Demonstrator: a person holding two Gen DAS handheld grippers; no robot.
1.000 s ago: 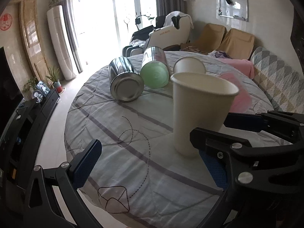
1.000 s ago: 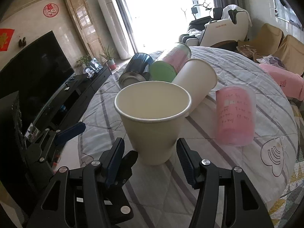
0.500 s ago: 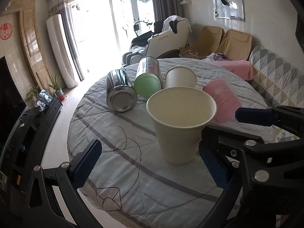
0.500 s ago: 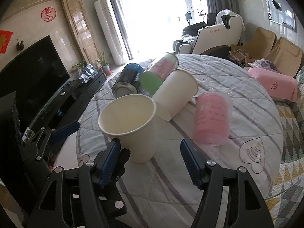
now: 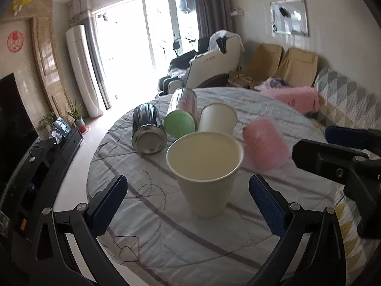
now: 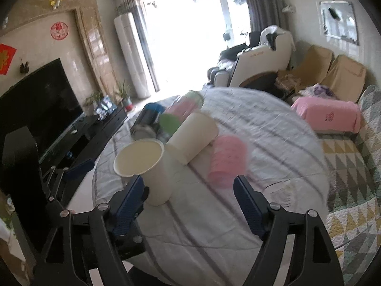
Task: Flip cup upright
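Left gripper [image 5: 188, 197] spread wide, grasping nothing, fingers either side of but apart from the upright paper cup [image 5: 204, 174]; right gripper [image 6: 190, 205] likewise released, empty, cup at its 10 o'clock just beside the left finger [image 6: 129, 205]. Task cup standing mouth-up near the front edge of the round table [image 5: 297, 205], seemingly done. Left to right in the left view: steel can [image 5: 147, 131] on its side at 11 o'clock of the cup, shiny, ribbed, rigid; green-lidded clear jar [image 5: 182, 116] on its side at 12, smooth plastic, touching the can; second paper cup [image 5: 218, 119] lying down at 1 o'clock, matte white, tapered; pink plastic cup [image 5: 265, 146] on its side at 2 o'clock, translucent, blurred. Tablecloth [image 5: 166, 228] quilted, striped, soft, slightly wrinkled. Risks, as judgement: thin light paper wall, easy to knock over with a finger sweep while pulling away; soft cloth giving an unsteady base; cup near table edge, possible fall to floor; round items free to roll if nudged; over-squeeze likely to crumple a paper cup.
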